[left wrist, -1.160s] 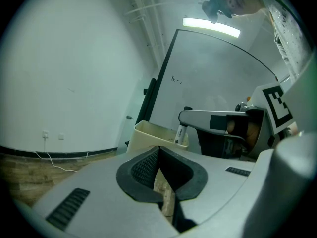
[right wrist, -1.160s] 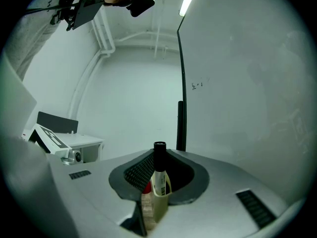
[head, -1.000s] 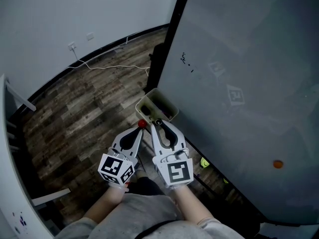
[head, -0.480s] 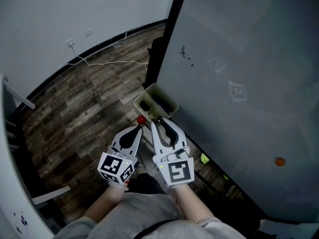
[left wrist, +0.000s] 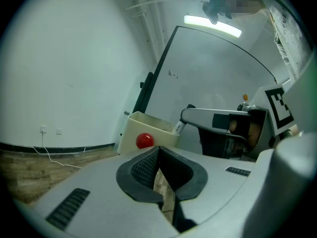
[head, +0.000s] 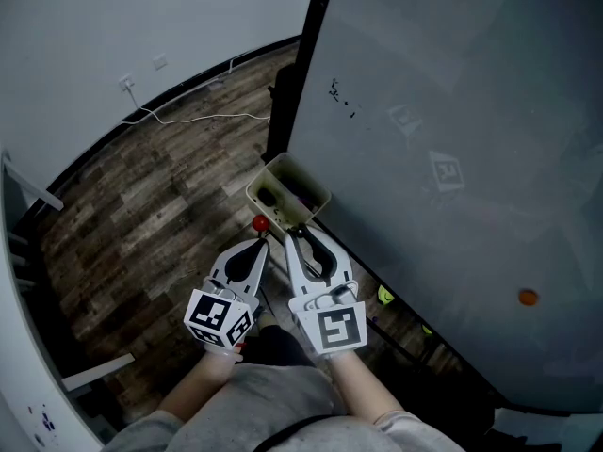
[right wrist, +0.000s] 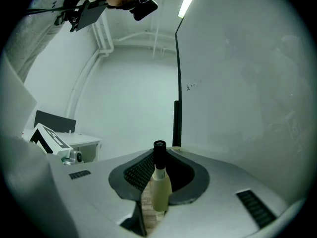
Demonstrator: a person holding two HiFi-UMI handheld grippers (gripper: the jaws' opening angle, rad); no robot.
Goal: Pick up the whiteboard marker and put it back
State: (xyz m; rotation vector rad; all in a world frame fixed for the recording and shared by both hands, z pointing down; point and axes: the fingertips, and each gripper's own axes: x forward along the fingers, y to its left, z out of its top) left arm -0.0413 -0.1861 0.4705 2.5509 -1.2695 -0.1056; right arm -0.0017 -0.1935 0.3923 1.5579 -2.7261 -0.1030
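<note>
My right gripper (head: 300, 234) is shut on the whiteboard marker (right wrist: 159, 185). Its pale barrel stands upright between the jaws, with the black cap (right wrist: 159, 155) pointing away. The marker's tip (head: 300, 228) is just in front of the beige tray (head: 317, 196) that hangs at the lower left corner of the whiteboard (head: 452, 139). My left gripper (head: 263, 245) is beside the right one, jaws shut with nothing between them. In the left gripper view the tray (left wrist: 130, 133) carries a red round magnet (left wrist: 144, 141) on its front wall. The right gripper (left wrist: 223, 128) holds the marker (left wrist: 179, 127) over the tray's rim.
The whiteboard's black frame post (head: 292, 92) rises behind the tray. A white cable (head: 203, 119) runs over the wooden floor from a wall socket (head: 126, 85). An orange magnet (head: 528, 298) sticks to the board. A yellow-green thing (head: 386, 298) lies under the board. A white table (right wrist: 74, 142) stands at left.
The head view has drifted a little, so the tray sits slightly higher and further left. Both grippers keep the same pose, and the marker stays in the right one.
</note>
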